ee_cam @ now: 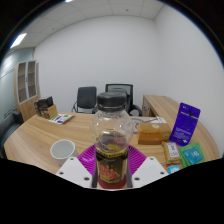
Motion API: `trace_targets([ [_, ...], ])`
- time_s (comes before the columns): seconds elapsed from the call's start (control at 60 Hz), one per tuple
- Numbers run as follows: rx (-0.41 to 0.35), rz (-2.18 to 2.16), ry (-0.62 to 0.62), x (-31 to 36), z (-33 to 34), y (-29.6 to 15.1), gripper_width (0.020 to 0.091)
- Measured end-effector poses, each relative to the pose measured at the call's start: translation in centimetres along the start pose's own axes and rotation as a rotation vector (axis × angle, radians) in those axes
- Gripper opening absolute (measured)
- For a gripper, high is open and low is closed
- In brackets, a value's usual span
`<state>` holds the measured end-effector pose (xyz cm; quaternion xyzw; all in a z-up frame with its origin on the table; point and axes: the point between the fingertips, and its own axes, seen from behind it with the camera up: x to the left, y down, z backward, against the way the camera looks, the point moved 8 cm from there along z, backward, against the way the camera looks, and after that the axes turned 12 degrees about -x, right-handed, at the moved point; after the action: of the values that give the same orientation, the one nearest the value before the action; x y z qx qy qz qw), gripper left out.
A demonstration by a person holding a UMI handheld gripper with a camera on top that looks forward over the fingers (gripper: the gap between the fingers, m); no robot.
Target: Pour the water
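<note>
Bottle (pixel 111 140) held in jaws; one bowl (pixel 63 149) nearby.

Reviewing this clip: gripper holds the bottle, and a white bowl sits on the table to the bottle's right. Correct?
Not quite. The gripper view shows the white bowl on the table to the left of the bottle, not the right. The gripper does hold the bottle between its fingers.
</note>
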<state>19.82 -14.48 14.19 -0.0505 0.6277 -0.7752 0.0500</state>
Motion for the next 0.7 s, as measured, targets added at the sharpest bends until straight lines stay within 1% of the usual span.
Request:
trace_targets([
  [0.083, 0.026, 0.001, 0.006, -0.2, -0.1, 2.6, 0.0398],
  [0.117, -0.009, 0.0, 0.0, -0.5, -0.1, 2.5, 0.0396],
  [0.167, -0.029, 0.015, -0.005, -0.2, 0.4, 2.7, 0.0399],
  [0.233, -0.028, 0.001, -0.002, -0.3, 0.4, 2.8, 0.0473],
  [0.283, -0.019, -0.02, -0.003, -0.5, 0.2, 2.9, 0.0516],
  [0.317, 0.006, -0.034, 0.002, -0.5, 0.3, 3.0, 0.0563],
  [0.35, 0.046, -0.049, 0.014, -0.6, 0.5, 3.3, 0.0639],
  [0.367, 0.067, -0.051, 0.02, -0.7, 0.6, 3.5, 0.0691],
  [0.4, 0.098, -0.041, 0.034, -0.9, 1.0, 3.6, 0.0825],
  [0.417, 0.11, -0.034, 0.042, -0.9, 1.2, 3.6, 0.0875],
  [0.45, 0.124, -0.024, 0.055, -1.0, 1.8, 3.3, 0.0825],
  [0.467, 0.127, -0.019, 0.062, -1.0, 2.3, 3.1, 0.0827],
  [0.517, 0.134, -0.007, 0.081, -1.0, 3.8, 2.3, 0.0863],
  [0.7, 0.191, -0.011, 0.187, 1.9, 12.2, -1.7, 0.0855],
])
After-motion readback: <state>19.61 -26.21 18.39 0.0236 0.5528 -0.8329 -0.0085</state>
